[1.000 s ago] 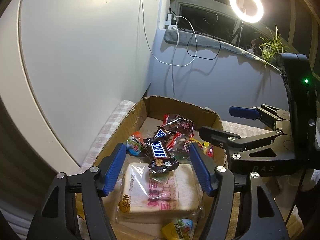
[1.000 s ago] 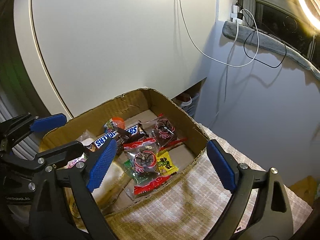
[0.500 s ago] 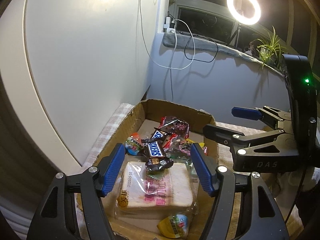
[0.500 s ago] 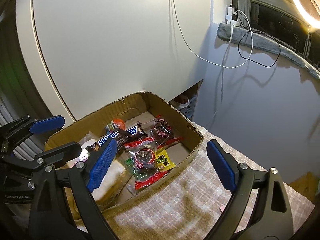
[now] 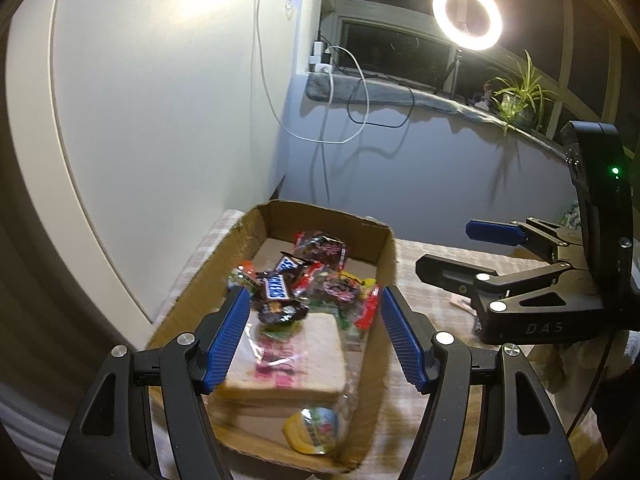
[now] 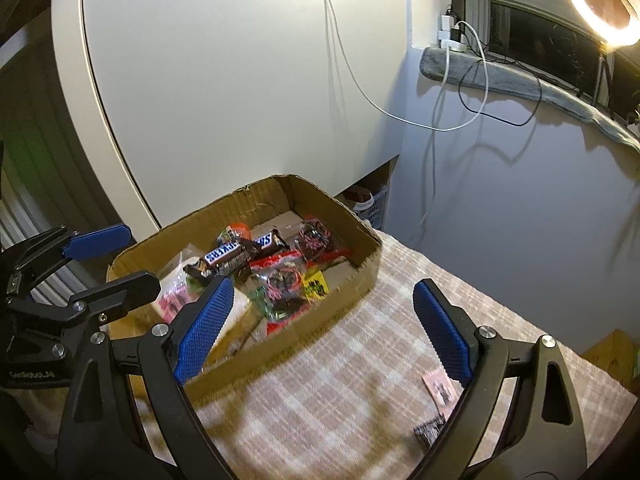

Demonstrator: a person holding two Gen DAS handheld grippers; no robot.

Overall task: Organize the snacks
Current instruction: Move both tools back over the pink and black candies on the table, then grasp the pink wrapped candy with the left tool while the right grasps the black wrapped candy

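A cardboard box (image 5: pixel 384 240) (image 6: pixel 340 292) stands on a checked cloth and holds several snacks. Two Snickers bars (image 5: pixel 276 290) (image 6: pixel 224 254) lie on top of a wrapped slab of bread (image 5: pixel 316 356). Red and clear candy packets (image 5: pixel 324 246) (image 6: pixel 280 284) fill the far half, and a small yellow cup (image 5: pixel 314 432) lies at the near end. My left gripper (image 5: pixel 312 320) hangs open above the box with nothing between its fingers. My right gripper (image 6: pixel 320 320) is open over the box's right wall and the cloth, also empty.
Two small packets, one pink (image 6: pixel 438 386) and one dark (image 6: pixel 430 430), lie on the checked cloth (image 6: pixel 360 360) right of the box. A white cabinet (image 5: pixel 140 100) stands behind the box. A grey wall, hanging cables (image 5: pixel 340 120) and a ring light (image 5: pixel 466 16) are at the back.
Both grippers have drawn back and slightly up from the box, so it looks smaller and more of the cloth shows. Neither has closed or taken anything.
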